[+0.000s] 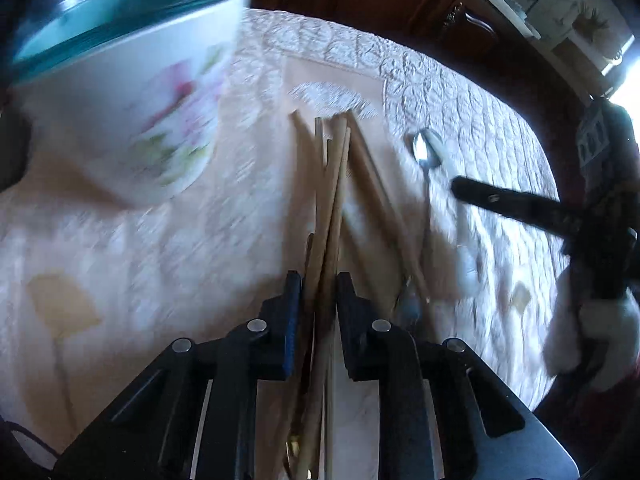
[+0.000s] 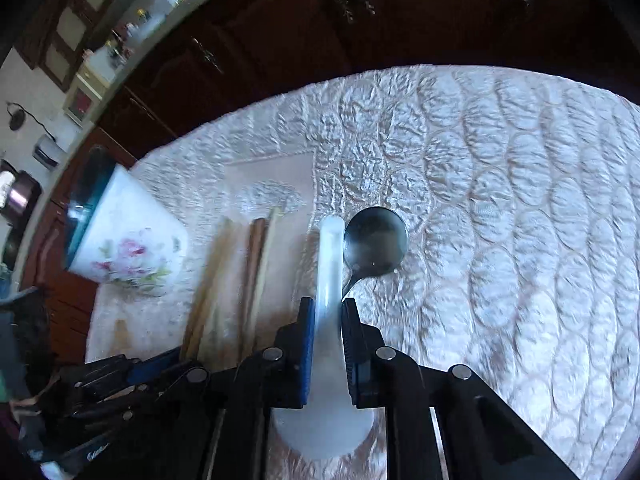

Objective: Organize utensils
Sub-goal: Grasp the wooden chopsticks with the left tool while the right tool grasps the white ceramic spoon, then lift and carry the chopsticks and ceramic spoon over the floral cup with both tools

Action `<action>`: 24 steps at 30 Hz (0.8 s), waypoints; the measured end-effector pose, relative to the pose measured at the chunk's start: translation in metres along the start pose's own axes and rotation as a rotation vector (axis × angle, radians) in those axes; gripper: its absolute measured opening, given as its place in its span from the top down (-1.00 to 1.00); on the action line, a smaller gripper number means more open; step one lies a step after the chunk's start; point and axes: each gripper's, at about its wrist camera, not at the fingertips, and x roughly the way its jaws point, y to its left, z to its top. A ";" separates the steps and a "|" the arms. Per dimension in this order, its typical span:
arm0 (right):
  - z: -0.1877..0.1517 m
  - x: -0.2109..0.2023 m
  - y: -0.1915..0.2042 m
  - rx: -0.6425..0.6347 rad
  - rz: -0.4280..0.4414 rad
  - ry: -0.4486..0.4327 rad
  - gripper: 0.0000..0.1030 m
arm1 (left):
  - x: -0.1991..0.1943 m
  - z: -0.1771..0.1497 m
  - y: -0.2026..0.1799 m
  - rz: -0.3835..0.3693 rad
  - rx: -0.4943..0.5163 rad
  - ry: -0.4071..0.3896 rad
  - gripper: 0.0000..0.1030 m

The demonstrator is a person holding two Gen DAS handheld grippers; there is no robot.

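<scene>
Left wrist view shows the left gripper [image 1: 319, 280] with its black jaws drawn in tight on a bundle of pale wooden chopsticks [image 1: 334, 184], whose far ends fan out over the quilted cream tablecloth [image 1: 160, 264]. A few more chopsticks lie loose just right of the held ones. Up and to the left sits a white ceramic container with pink flower print and a teal rim [image 1: 132, 96], blurred. Right of the chopsticks lies a shiny metal spoon [image 1: 426, 150], bowl away from the camera, and beyond it the right gripper [image 1: 504, 204] reaches in from the right edge.

Right wrist view shows the right gripper [image 2: 328, 308] closed narrowly on the handle of a white translucent plastic soup spoon [image 2: 329, 276], whose broad bowl lies near the camera between the finger bases. The metal spoon [image 2: 376, 240] lies just beside it on the right, touching or nearly so. The wooden chopsticks [image 2: 256, 264] lie to the left, the flowered container [image 2: 128, 232] farther left, and the left gripper [image 2: 132, 372] shows at the lower left.
</scene>
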 end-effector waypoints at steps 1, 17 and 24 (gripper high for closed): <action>-0.005 -0.007 -0.002 0.007 0.002 0.005 0.76 | -0.005 -0.005 0.005 -0.005 -0.003 0.005 0.68; -0.054 -0.045 -0.030 0.001 -0.163 0.077 0.18 | -0.030 -0.017 0.019 0.082 0.082 -0.027 0.54; -0.037 -0.037 -0.034 0.025 -0.155 0.068 0.19 | -0.001 0.006 0.016 0.131 0.097 -0.001 0.54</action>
